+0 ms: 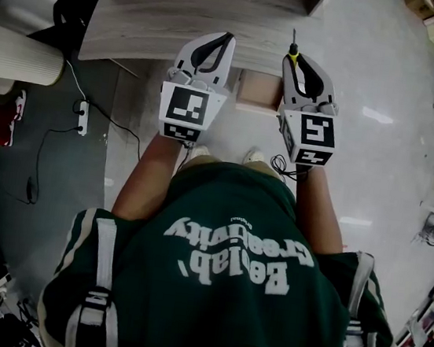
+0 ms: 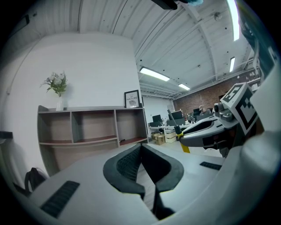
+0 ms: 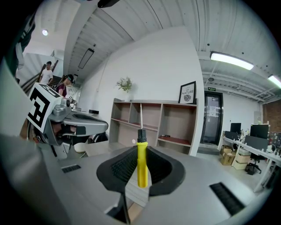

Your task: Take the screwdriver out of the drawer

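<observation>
Right gripper (image 1: 294,60): jaws pinched on the yellow handle of the screwdriver (image 1: 292,47). In the right gripper view the screwdriver (image 3: 142,165) stands upright between the dark ribbed pads of the right gripper (image 3: 142,151). Its black collar and thin metal shaft rise above the jaw tips, and the handle's lower end shows below them.

Left gripper (image 1: 227,38): jaws pressed together at the tips, nothing between them. The left gripper view confirms this, with the pads of the left gripper (image 2: 141,147) meeting in a closed point.

Position: both grippers are held side by side, close but apart, in front of the person's green shirt (image 1: 231,250). Each points toward the near edge of the wooden desk (image 1: 165,23). From the head view the screwdriver's tip lies over that near edge, clear of the surface. A small pale box-like form (image 1: 258,91) sits just below the edge between the two grippers. It may be the drawer, but the view is too poor to confirm.

Surroundings: an open shelf unit (image 2: 88,127) stands against the white wall. A framed picture (image 2: 132,99) and a vase of flowers (image 2: 57,85) stand on its top. A white power strip (image 1: 83,117) lies on the floor off the desk's left end.
</observation>
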Motion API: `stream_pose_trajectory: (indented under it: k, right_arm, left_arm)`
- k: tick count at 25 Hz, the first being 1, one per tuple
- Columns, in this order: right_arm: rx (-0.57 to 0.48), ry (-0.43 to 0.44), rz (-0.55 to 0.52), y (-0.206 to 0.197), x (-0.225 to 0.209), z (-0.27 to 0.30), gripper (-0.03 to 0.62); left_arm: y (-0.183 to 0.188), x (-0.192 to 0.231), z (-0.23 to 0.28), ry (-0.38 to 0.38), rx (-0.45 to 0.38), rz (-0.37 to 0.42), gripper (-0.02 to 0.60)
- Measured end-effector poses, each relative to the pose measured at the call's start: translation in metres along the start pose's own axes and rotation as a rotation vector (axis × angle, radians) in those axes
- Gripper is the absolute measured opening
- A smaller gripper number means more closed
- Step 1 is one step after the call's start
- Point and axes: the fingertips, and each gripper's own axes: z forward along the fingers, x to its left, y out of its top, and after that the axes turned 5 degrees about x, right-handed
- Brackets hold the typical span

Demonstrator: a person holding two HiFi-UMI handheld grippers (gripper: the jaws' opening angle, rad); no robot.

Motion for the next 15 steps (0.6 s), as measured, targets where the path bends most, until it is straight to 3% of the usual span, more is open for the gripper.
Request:
stream_pose_trajectory:
  k: [15]
  right_arm:
    - [-0.008,-0.007,-0.015,0.0042,0.0028,-0.0009,0.08]
  left_arm:
    - [0.0005,0.0033,-0.0019,-0.002,-0.008,-0.006,0.018]
